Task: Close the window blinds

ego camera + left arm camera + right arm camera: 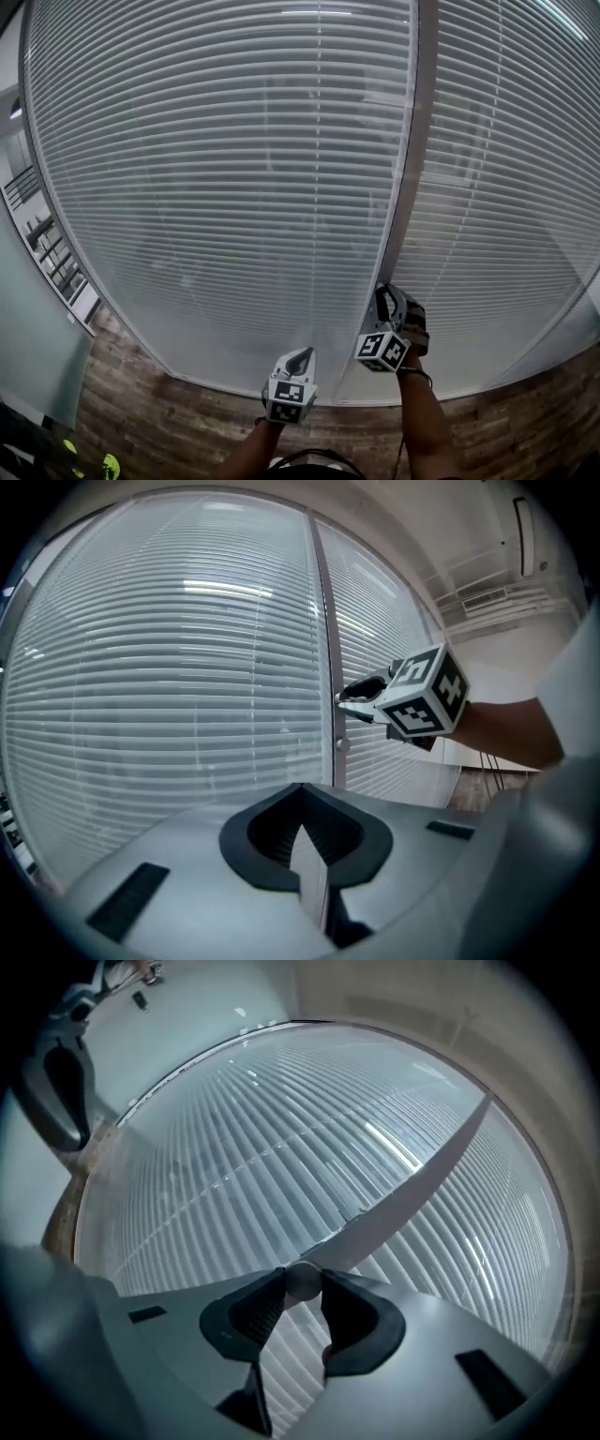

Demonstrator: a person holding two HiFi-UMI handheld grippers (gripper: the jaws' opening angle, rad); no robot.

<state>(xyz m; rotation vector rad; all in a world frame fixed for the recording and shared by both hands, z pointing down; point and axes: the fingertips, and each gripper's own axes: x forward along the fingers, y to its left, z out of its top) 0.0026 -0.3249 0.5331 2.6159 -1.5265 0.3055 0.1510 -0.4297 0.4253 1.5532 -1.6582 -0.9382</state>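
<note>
White slatted blinds (216, 169) hang behind glass on both sides of a grey upright post (405, 169); the slats (234, 1176) stand partly tilted. My right gripper (386, 298) reaches level to the post, and in the right gripper view its jaws (302, 1290) press on a small round grey knob (302, 1280) mounted there. In the left gripper view the right gripper (349, 697) shows with its fingertips at the post (325, 621). My left gripper (300, 358) hangs lower and to the left, away from the glass; its jaws (309, 855) meet with nothing between them.
A second small knob (343, 745) sits on the post just below the right gripper's tips. Wood-pattern panelling (187, 422) runs under the window. A glass partition (37, 347) stands at the left, and a wall air conditioner (487, 597) at the upper right.
</note>
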